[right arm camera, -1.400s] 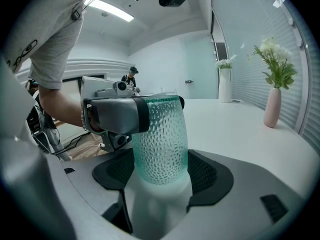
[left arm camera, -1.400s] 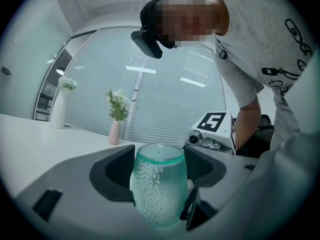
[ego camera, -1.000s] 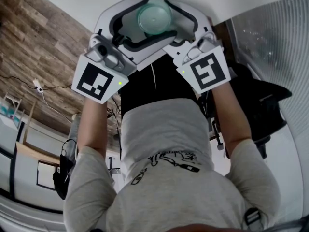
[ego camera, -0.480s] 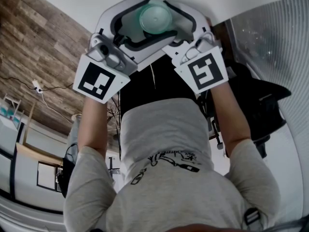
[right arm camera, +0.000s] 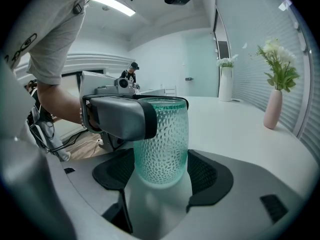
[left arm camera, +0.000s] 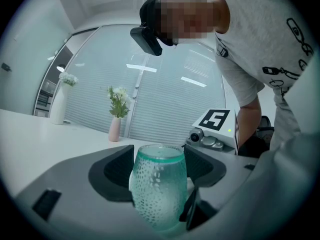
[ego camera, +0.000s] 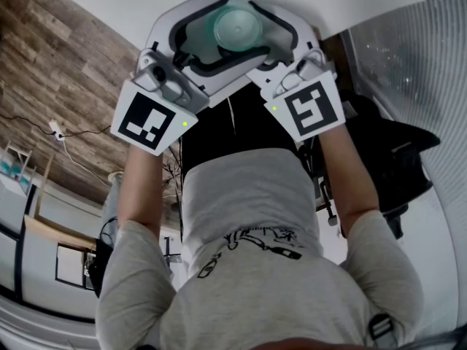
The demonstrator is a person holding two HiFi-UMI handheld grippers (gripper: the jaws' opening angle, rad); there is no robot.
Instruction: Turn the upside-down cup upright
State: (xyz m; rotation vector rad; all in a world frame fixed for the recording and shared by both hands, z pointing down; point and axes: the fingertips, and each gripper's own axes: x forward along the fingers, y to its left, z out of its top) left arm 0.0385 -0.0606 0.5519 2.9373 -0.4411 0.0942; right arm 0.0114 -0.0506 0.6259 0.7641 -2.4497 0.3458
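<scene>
**One teal cup clamped between two grippers**

One cup (ego camera: 237, 26) sits at the 12 o'clock edge of the head view, its axis vertical, over a white tabletop (right arm camera: 235, 121). It is translucent teal glass and barrel-shaped. Small dimples cover its wall, and a smooth darker band runs round the top. Whether its open end faces up or down cannot be told.

Two grippers hold it. In the head view the left gripper (left arm camera: 159, 166) reaches in from the cup's 7 o'clock and the right gripper (right arm camera: 161, 166) from its 5 o'clock. Each has two broad grey-white jaws lined with dark textured pads. In each gripper view both pads lie against the cup's sides with no gap, so both pairs are clenched on the cup.

The left marker cube (ego camera: 149, 120) and the right marker cube (ego camera: 312, 108) each show a black-and-white square pattern.

Two vases stand farther back on the tabletop: one tall white vase (left arm camera: 58, 106) with pale flowers and one slim pink vase (left arm camera: 114, 130) with green stems. Ribbed blinds (left arm camera: 165, 99) hang behind them.
</scene>
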